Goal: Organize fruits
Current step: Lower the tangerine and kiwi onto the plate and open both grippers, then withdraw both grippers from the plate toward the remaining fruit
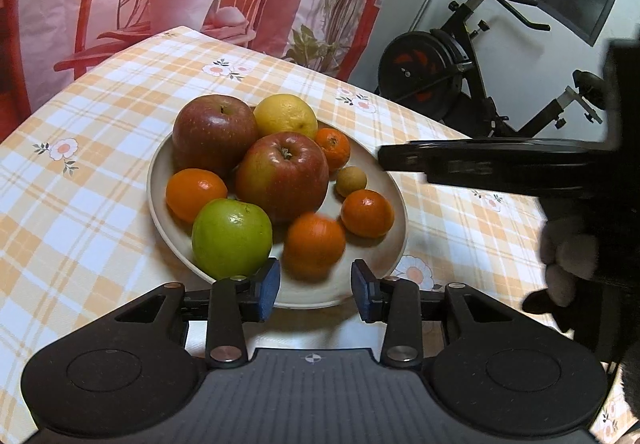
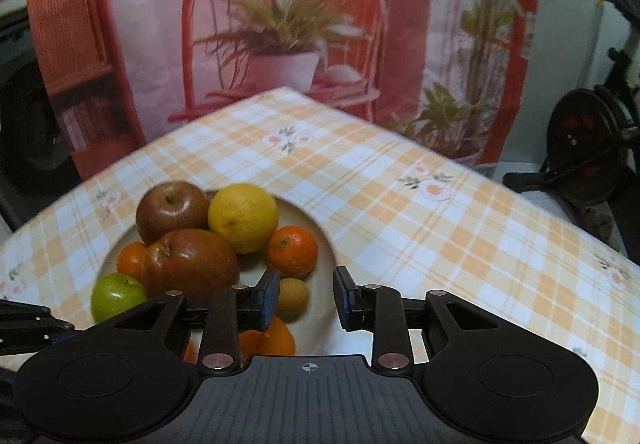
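A cream plate (image 1: 376, 256) on the checked tablecloth holds two red apples (image 1: 282, 175), a green apple (image 1: 232, 236), a yellow lemon (image 1: 286, 115), several small oranges (image 1: 314, 244) and a small tan fruit (image 1: 351, 181). My left gripper (image 1: 316, 290) is open and empty at the plate's near rim, just short of a blurred orange. My right gripper (image 2: 306, 298) is open and empty above the plate (image 2: 320, 244), close over the tan fruit (image 2: 292, 298) and an orange (image 2: 268, 338). The right gripper's black body also shows at the right of the left wrist view (image 1: 500, 165).
The table (image 2: 440, 236) has a yellow-and-white checked cloth with flower prints. A printed backdrop of a red chair and plants (image 2: 280, 23) hangs behind. An exercise bike (image 1: 448, 71) stands beyond the table's right edge.
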### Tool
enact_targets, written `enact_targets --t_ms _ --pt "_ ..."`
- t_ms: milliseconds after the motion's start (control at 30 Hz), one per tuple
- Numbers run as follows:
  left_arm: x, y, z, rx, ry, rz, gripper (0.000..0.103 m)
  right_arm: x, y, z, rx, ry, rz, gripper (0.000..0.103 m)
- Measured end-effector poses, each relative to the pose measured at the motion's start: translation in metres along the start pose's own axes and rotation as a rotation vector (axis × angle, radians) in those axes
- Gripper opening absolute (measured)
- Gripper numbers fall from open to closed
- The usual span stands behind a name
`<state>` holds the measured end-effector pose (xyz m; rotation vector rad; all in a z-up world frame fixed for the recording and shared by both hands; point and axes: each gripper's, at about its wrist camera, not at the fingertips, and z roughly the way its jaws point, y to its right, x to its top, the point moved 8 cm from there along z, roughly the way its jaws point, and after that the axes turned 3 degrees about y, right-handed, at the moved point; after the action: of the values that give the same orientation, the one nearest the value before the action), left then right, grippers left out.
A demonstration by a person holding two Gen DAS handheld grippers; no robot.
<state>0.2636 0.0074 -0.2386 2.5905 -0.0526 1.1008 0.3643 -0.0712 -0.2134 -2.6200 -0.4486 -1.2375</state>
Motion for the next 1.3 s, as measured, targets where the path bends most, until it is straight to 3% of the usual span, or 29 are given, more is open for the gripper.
enact_targets --t_ms 300,667,1033,1300 --pt "0.002 0.006 -0.013 0.033 0.025 0.017 0.043 -0.018 0.028 -0.067 -0.045 0.101 0.060 0.028" --pt "-0.001 0.039 -0.022 0.002 0.026 0.099 0.043 -0.077 0.050 -0.136 -0.111 0.140 0.124 0.029" --pt "-0.008 0.059 -0.024 -0.073 -0.013 0.158 0.043 -0.126 0.033 -0.177 -0.122 0.169 0.196 0.031" --pt "-0.014 0.064 -0.025 -0.089 -0.031 0.179 0.043 -0.147 0.010 -0.181 -0.090 0.148 0.207 0.031"
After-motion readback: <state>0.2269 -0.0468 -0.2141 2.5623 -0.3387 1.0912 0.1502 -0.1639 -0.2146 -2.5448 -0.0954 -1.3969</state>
